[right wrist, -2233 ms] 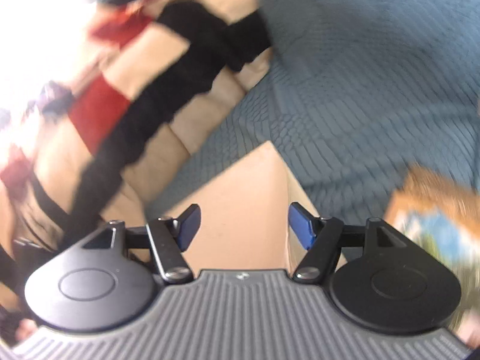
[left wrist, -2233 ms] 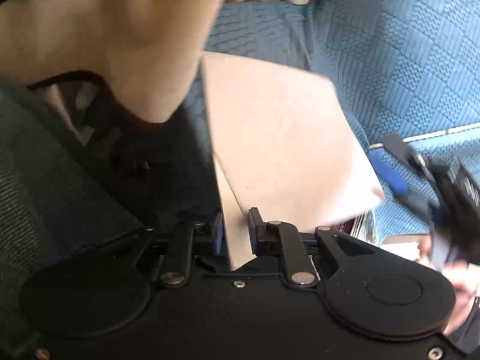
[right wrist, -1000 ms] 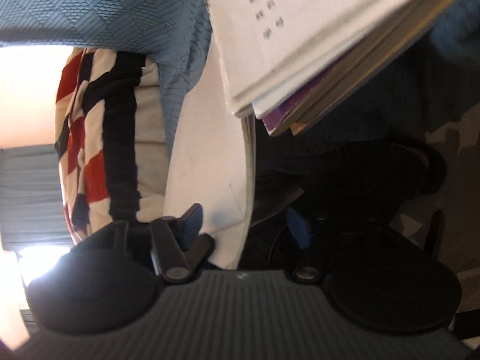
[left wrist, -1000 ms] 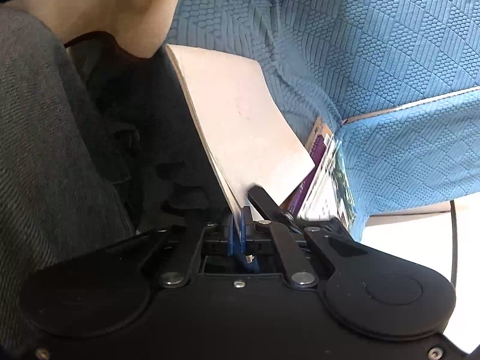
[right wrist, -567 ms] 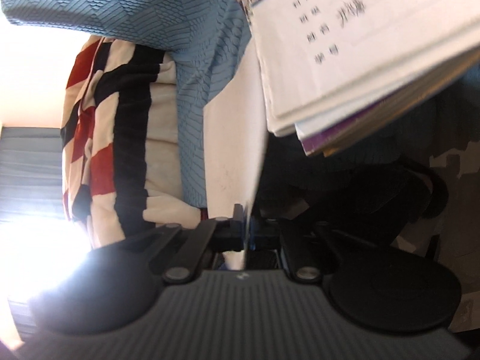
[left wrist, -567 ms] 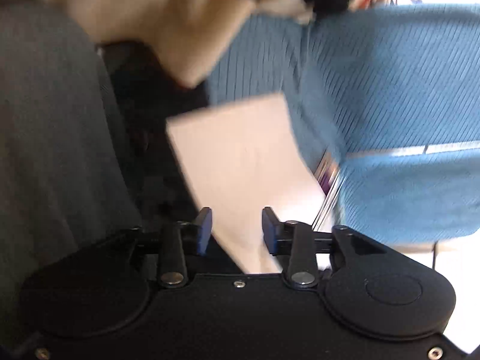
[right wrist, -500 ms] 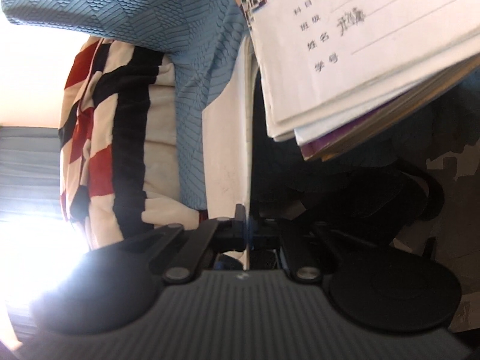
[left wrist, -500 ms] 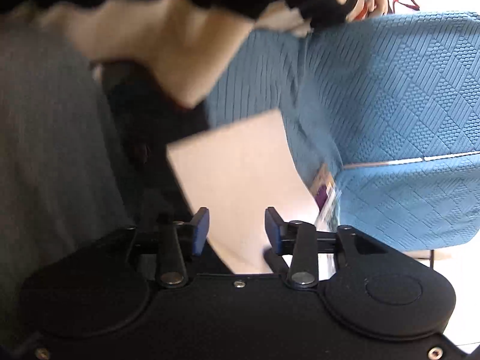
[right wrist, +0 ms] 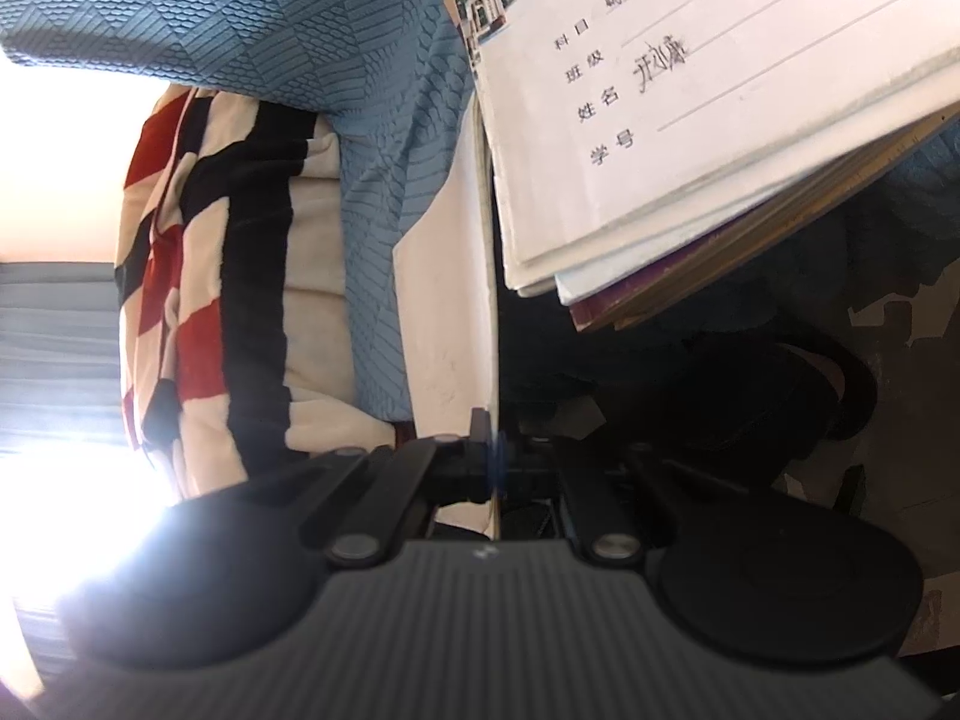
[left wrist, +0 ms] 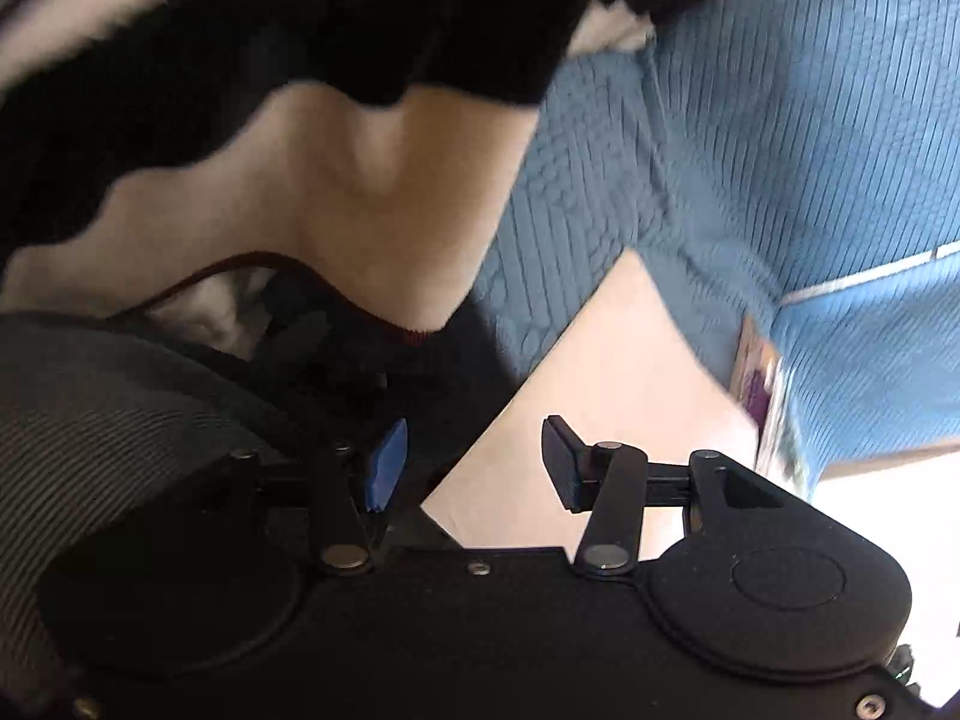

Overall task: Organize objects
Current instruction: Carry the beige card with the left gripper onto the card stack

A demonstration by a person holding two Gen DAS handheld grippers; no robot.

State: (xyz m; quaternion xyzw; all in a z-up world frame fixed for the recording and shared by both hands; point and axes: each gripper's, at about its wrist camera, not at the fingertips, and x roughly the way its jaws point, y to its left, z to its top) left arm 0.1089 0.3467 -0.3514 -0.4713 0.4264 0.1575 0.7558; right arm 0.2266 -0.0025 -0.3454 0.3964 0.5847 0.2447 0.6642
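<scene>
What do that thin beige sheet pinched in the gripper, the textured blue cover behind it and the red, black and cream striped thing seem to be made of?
Thin beige sheet: looks like matte card or stiff paper; flat, with a thin crisp edge.
Textured blue cover: woven or embossed fabric; raised geometric pattern, soft folds.
Striped thing: plush, fleecy cloth; fuzzy surface, drapes in folds.

Left wrist: you look steeply down, close | Right wrist: you look down, close | shared: flat beige cardboard sheet (left wrist: 606, 396) (right wrist: 450, 324), blue textured fabric cushion (left wrist: 810, 150) (right wrist: 240, 18)
</scene>
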